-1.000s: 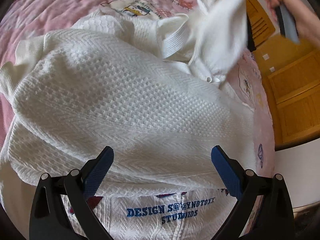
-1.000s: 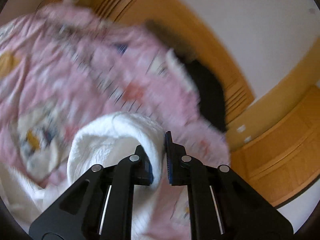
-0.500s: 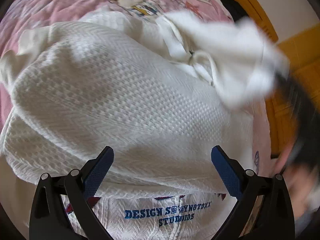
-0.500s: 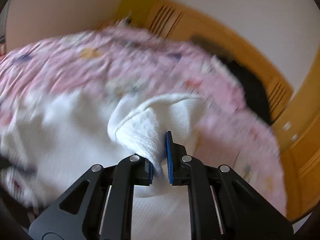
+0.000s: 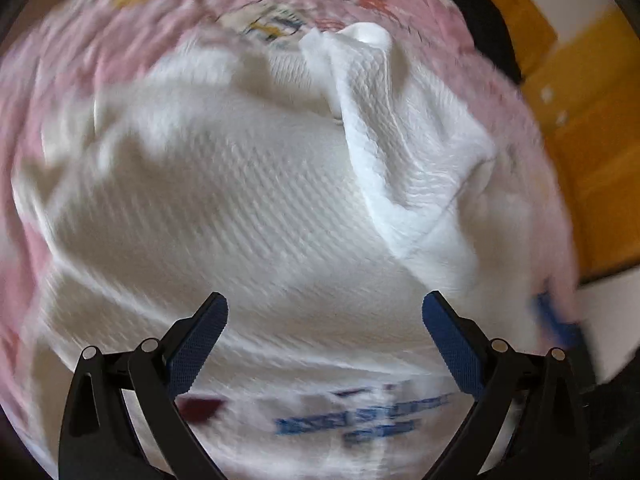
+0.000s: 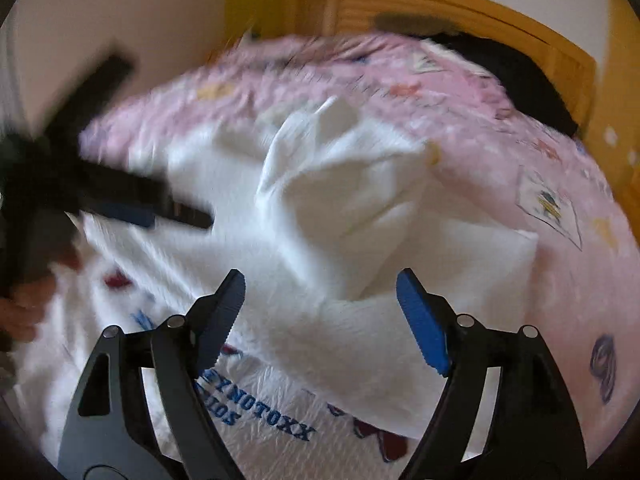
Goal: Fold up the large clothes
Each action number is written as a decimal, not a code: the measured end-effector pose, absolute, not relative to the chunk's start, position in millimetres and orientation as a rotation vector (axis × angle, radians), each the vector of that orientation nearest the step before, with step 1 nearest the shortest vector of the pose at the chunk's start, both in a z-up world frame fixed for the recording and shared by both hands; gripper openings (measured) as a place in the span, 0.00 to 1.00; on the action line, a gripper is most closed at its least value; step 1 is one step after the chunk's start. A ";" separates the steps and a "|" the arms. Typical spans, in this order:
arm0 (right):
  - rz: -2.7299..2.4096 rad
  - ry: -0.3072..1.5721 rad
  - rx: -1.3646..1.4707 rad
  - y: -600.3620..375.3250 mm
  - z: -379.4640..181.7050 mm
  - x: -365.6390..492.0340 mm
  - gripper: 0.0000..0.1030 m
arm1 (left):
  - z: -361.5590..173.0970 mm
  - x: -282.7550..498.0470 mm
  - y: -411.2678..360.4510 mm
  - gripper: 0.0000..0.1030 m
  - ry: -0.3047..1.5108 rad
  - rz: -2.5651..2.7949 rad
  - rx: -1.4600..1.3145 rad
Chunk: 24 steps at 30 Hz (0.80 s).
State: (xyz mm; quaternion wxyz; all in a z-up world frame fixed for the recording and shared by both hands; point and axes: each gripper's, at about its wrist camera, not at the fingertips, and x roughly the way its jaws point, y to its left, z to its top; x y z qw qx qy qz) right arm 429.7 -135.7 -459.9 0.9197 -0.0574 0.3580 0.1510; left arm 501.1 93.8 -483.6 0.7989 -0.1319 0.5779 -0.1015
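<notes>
A large white textured sweatshirt [image 5: 248, 208] with blue printed lettering [image 5: 360, 420] lies bunched on a pink bed. One sleeve [image 5: 400, 128] lies folded across the body. My left gripper [image 5: 324, 320] is open and empty just above the near part of the garment. My right gripper [image 6: 320, 296] is open and empty above the same garment [image 6: 352, 216], whose lettering [image 6: 264, 416] shows below the fingers. The left gripper also shows blurred in the right wrist view [image 6: 120, 204], at the left edge of the sweatshirt.
The pink patterned bedspread [image 5: 120, 24] surrounds the garment and shows in the right wrist view [image 6: 520, 140]. A dark item [image 6: 520, 76] lies near the wooden headboard [image 6: 440, 4]. Wooden furniture [image 5: 592, 152] stands at the right.
My right gripper has let go of the sleeve, which now lies dropped across the sweatshirt's body, and its jaws have opened. Both views are blurred by movement.
</notes>
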 end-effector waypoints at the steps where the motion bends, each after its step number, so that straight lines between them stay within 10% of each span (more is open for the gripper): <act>1: 0.294 0.742 -0.024 -152.2 -450.3 444.8 0.75 | -480.4 512.3 92.1 0.92 1.250 -0.222 -0.237; 8: 0.230 0.885 0.092 -169.7 -449.6 600.6 0.65 | -481.5 577.9 85.1 0.92 1.293 -0.185 -0.147; 16: 0.160 1.136 0.001 -144.4 -494.1 663.1 0.10 | -511.0 600.9 50.4 0.92 1.288 -0.168 -0.050; 24: 0.275 0.870 -0.067 -113.7 -422.3 604.5 0.09 | -480.3 571.6 80.5 0.92 1.188 -0.164 -0.131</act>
